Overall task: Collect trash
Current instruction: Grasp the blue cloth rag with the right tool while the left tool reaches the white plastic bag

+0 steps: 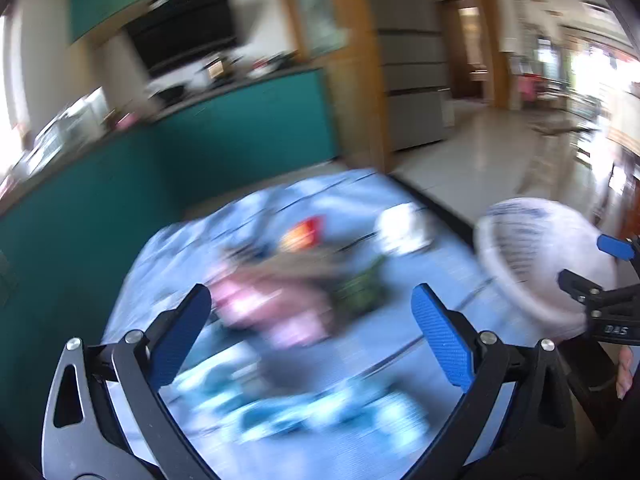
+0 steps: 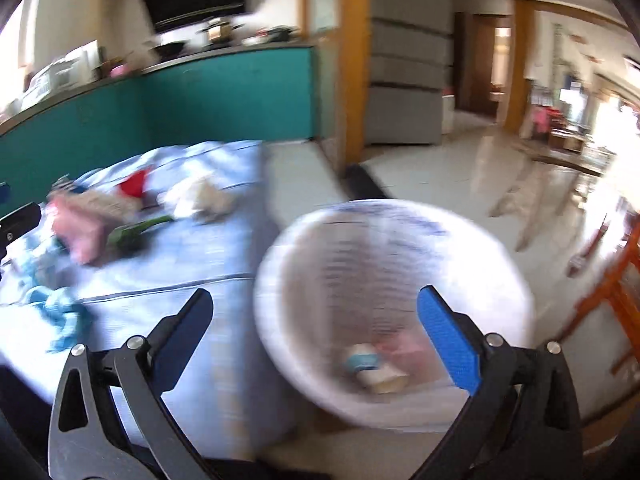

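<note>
Both views are motion-blurred. A white mesh waste basket point(image 2: 384, 280) stands on the floor right of a table under a light blue cloth point(image 2: 188, 256); a small white container point(image 2: 374, 370) and pink scraps lie inside it. On the cloth lie a pink wrapper point(image 2: 80, 228), a red piece point(image 2: 134, 186), a green piece point(image 2: 132, 234), crumpled white paper point(image 2: 200, 200) and blue scraps point(image 2: 60, 312). My right gripper point(image 2: 316, 340) is open above the basket's rim. My left gripper point(image 1: 310, 336) is open and empty above the pink wrapper point(image 1: 260, 304). The basket point(image 1: 540, 264) shows at its right.
A teal counter point(image 2: 160, 104) with kitchen items runs behind the table. A wooden post point(image 2: 354, 64) and a grey cabinet point(image 2: 408, 80) stand beyond. Tiled floor point(image 2: 460, 176) stretches right. An orange wooden frame point(image 2: 616, 304) stands at far right.
</note>
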Demonstrator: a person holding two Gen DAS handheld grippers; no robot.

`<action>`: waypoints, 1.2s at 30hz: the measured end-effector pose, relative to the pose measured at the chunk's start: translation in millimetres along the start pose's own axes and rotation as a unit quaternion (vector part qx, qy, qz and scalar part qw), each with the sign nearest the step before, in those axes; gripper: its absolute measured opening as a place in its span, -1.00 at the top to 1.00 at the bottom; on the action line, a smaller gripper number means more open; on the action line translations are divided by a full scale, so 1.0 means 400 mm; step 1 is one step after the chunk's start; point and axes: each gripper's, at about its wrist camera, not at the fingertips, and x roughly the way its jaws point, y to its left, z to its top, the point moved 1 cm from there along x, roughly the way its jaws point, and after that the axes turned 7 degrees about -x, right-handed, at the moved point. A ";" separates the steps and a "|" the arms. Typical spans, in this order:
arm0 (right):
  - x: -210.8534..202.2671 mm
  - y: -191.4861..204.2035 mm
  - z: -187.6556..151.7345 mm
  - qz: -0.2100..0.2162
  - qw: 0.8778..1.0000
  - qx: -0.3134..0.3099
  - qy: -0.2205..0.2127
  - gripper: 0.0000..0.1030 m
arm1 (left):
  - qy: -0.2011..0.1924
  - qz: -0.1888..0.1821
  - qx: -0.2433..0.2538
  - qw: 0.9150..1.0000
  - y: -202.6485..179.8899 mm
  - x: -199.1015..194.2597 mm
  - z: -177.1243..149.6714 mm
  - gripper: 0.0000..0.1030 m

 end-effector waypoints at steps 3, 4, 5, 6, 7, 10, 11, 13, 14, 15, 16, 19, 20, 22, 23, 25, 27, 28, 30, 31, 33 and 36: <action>0.017 0.145 0.041 0.065 0.997 -0.040 -0.003 -0.94 | 0.011 0.048 -0.032 0.998 0.132 -0.015 -0.026 -0.94; 0.024 0.200 0.053 0.080 0.995 -0.059 -0.003 -0.94 | 0.015 0.063 -0.041 0.997 0.173 -0.022 -0.037 -0.94; 0.031 0.263 0.063 0.096 0.992 -0.081 -0.001 -0.94 | 0.018 0.074 -0.049 0.996 0.208 -0.034 -0.051 -0.94; 0.035 0.312 0.066 0.110 0.989 -0.097 0.002 -0.94 | 0.022 0.087 -0.058 0.994 0.249 -0.042 -0.066 -0.94; 0.042 0.365 0.072 0.125 0.986 -0.113 0.005 -0.94 | 0.026 0.097 -0.064 0.993 0.286 -0.053 -0.081 -0.94; 0.054 0.530 0.072 0.167 0.971 -0.171 0.011 -0.94 | 0.046 0.129 -0.087 0.987 0.388 -0.078 -0.124 -0.94; 0.057 0.575 0.070 0.176 0.967 -0.186 0.014 -0.94 | 0.051 0.136 -0.097 0.985 0.421 -0.087 -0.138 -0.94; 0.071 0.636 0.071 0.193 0.961 -0.199 0.022 -0.93 | 0.060 0.147 -0.123 0.980 0.490 -0.106 -0.162 -0.94; 0.082 0.669 0.070 0.204 0.957 -0.203 0.031 -0.84 | 0.061 0.150 -0.133 0.978 0.518 -0.118 -0.174 -0.94; 0.085 0.685 0.063 0.209 0.955 -0.206 0.037 -0.76 | 0.062 0.151 -0.149 0.975 0.550 -0.123 -0.183 -0.94; 0.092 0.700 0.061 0.212 0.953 -0.210 0.045 -0.53 | 0.063 0.150 -0.160 0.974 0.566 -0.126 -0.189 -0.94; 0.115 0.741 0.046 0.221 0.947 -0.222 0.075 0.21 | 0.068 0.146 -0.185 0.969 0.610 -0.124 -0.198 -0.94; 0.117 0.752 0.042 0.223 0.946 -0.222 0.079 0.29 | 0.067 0.146 -0.185 0.969 0.610 -0.124 -0.200 -0.94; 0.114 0.756 0.039 0.216 0.947 -0.226 0.078 0.44 | 0.064 0.151 -0.176 0.971 0.604 -0.124 -0.194 -0.94; 0.112 0.754 0.041 0.215 0.947 -0.225 0.079 0.55 | 0.062 0.153 -0.170 0.971 0.602 -0.123 -0.188 -0.94; 0.115 0.751 0.044 0.217 0.949 -0.216 0.079 0.65 | 0.060 0.150 -0.160 0.974 0.587 -0.119 -0.179 -0.94; 0.113 0.724 0.053 0.216 0.952 -0.204 0.077 0.66 | 0.059 0.144 -0.154 0.976 0.572 -0.113 -0.169 -0.94; 0.119 0.704 0.059 0.213 0.953 -0.200 0.075 0.67 | 0.059 0.142 -0.151 0.976 0.564 -0.112 -0.165 -0.94; 0.109 0.677 0.063 0.207 0.956 -0.193 0.071 0.67 | 0.061 0.144 -0.141 0.978 0.544 -0.106 -0.158 -0.94; 0.103 0.660 0.063 0.203 0.958 -0.189 0.069 0.67 | 0.062 0.147 -0.135 0.978 0.534 -0.104 -0.155 -0.94; 0.089 0.629 0.060 0.195 0.962 -0.180 0.066 0.67 | 0.067 0.153 -0.123 0.978 0.514 -0.101 -0.148 -0.94; 0.086 0.580 0.061 0.177 0.967 -0.171 0.061 0.67 | 0.073 0.148 -0.106 0.980 0.473 -0.103 -0.136 -0.94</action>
